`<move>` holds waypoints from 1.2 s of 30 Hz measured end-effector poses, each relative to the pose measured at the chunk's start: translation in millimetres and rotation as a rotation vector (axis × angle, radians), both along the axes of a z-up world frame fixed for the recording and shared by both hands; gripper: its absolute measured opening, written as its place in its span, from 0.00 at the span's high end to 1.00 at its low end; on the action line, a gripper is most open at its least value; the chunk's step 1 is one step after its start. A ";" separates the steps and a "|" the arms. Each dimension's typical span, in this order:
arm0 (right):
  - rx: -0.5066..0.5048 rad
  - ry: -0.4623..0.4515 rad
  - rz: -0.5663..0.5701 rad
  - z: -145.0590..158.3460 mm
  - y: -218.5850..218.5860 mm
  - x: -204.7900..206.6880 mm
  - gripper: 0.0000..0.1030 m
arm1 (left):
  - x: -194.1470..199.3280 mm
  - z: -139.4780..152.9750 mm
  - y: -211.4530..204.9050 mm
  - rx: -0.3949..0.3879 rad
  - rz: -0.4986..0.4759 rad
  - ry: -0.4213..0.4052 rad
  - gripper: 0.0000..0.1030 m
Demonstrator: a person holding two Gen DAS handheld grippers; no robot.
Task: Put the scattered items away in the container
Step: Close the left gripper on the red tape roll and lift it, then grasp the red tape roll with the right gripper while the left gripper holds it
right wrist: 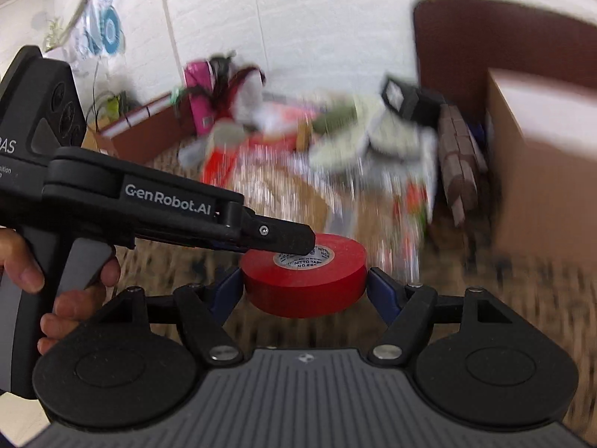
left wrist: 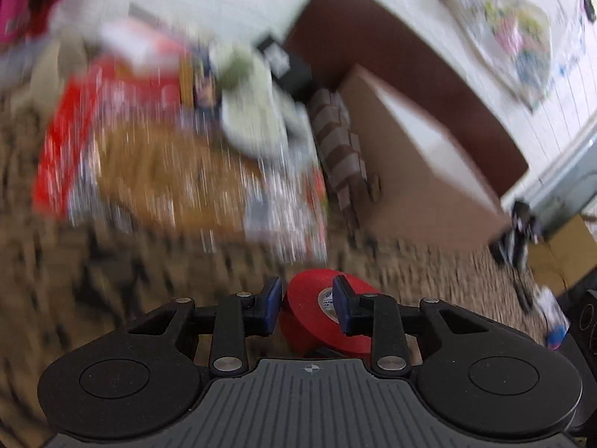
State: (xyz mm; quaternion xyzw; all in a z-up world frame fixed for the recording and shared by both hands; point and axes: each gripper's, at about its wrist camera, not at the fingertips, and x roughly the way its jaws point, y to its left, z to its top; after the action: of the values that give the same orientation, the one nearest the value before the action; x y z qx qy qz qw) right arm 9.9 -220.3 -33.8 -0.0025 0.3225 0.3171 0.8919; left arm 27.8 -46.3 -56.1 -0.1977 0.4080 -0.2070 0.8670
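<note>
A red tape roll [right wrist: 298, 291] with a white printed core hangs over the brown patterned carpet [right wrist: 485, 298]. My right gripper [right wrist: 306, 286] is shut on it, with a blue pad on each side of its outer rim. My left gripper [left wrist: 306, 300] reaches in from the left. Its left pad sits at the rim of the roll [left wrist: 309, 330]. Its other finger [right wrist: 283, 237] stands over the core hole, and the label shows in the gap, so I see no squeeze. A brown cardboard box [left wrist: 418, 179] stands ahead to the right.
A blurred heap of packets and papers [left wrist: 149, 142] lies ahead on the carpet, beside a stack of dark brown blocks [left wrist: 335, 142] and a small black box [left wrist: 283, 63]. A dark brown board [left wrist: 410, 59] leans on the white wall behind the cardboard box. Black cables [left wrist: 518, 231] lie to the right.
</note>
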 end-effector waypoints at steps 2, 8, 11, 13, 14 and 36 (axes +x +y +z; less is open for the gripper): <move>0.001 0.070 -0.018 -14.8 -11.6 -18.9 0.25 | -15.5 -12.9 -6.4 0.009 -0.012 0.027 0.47; 0.038 0.128 -0.084 -28.7 -37.0 -48.5 0.23 | -36.1 -17.1 6.4 0.050 0.066 0.012 0.32; 0.087 0.115 -0.147 -22.5 -49.4 -49.3 0.23 | -36.9 -11.0 11.9 0.051 0.071 -0.002 0.34; 0.097 0.112 -0.173 -21.1 -53.5 -47.1 0.28 | -37.8 -10.8 11.2 0.049 0.050 0.003 0.39; 0.096 0.115 -0.180 -21.8 -54.1 -45.0 0.33 | -38.4 -11.9 9.8 0.046 0.031 0.010 0.47; 0.047 0.178 -0.176 -30.2 -39.8 -32.0 0.70 | -35.5 -25.0 -13.2 0.102 -0.132 -0.001 0.50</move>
State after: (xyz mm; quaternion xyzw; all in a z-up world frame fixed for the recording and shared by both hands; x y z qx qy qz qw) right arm -22.1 -260.0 -63.9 0.0750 0.3917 0.2439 0.8840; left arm -7.7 -59.6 -81.2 -0.1260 0.4298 -0.2429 0.8605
